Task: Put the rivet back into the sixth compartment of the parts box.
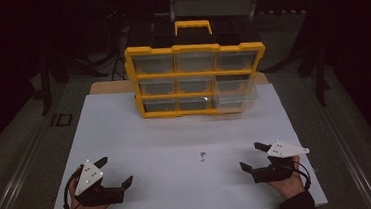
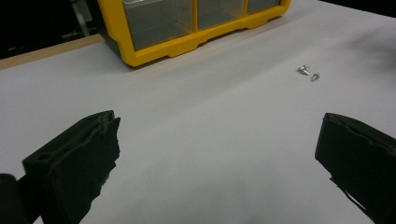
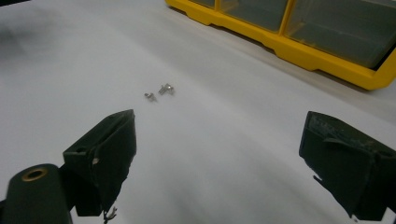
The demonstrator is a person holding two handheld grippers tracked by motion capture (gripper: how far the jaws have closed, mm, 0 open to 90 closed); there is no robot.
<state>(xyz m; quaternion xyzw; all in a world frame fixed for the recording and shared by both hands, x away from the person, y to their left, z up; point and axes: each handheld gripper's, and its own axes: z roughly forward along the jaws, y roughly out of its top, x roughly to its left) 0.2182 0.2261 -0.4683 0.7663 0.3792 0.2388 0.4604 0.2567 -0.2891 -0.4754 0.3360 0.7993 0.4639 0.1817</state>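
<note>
I'm holding both hand-held grippers low at the desk's (image 1: 125, 134) near edge: left hand-held gripper (image 1: 116, 172) at 7 o'clock, right hand-held gripper (image 1: 252, 155) at 5, both w/ jaws wide and carrying nothing. Probably a ready pose. Two small screws (image 1: 203, 157) are lying loose btwn them, nearer the right one. Yellow organizer (image 1: 196, 78) is standing at 12; one drawer (image 1: 234, 94) at its lower right is sticking out, likely waiting for the screws.
</note>
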